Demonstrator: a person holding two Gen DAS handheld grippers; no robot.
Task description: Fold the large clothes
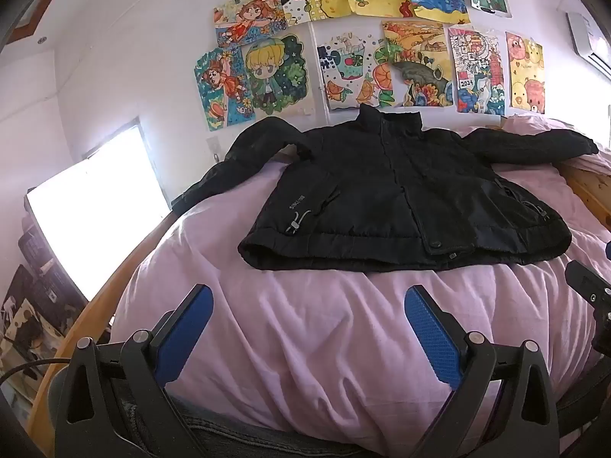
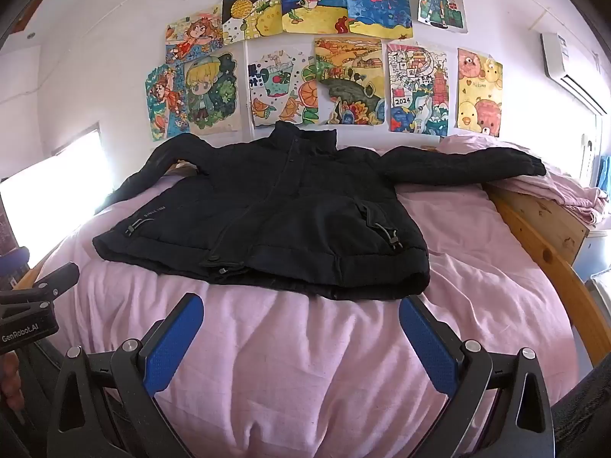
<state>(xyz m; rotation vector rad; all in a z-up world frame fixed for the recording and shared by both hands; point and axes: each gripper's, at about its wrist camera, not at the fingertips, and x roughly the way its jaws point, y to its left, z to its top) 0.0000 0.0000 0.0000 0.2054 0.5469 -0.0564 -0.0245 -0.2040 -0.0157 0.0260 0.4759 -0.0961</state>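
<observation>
The black padded zip-front jacket (image 1: 401, 198) lies front-up and spread flat on the pink, wrinkled cotton bed cover (image 1: 305, 324), collar toward the wall at twelve o'clock and hem toward the grippers. This layout probably exposes both sleeves and the hem for folding. The sleeve at nine o'clock droops over the bed's edge, while the sleeve at three o'clock stretches out straight toward the light wooden bed frame (image 2: 542, 236).

The left gripper (image 1: 305, 337) hovers above bare cover at six o'clock of the jacket, its blue ribbed pads (image 1: 183, 336) wide apart with nothing between them. The right gripper (image 2: 301, 343) hangs likewise just short of the hem, fingers spread and empty. Both seem poised to reach in.

The shell looks matte, quilted and puffy, with elastic cord toggles near the pockets and snap buttons at the hem; such bulk will likely resist a crisp crease. Colourful paper drawings (image 2: 305, 57) cover the white wall behind.
</observation>
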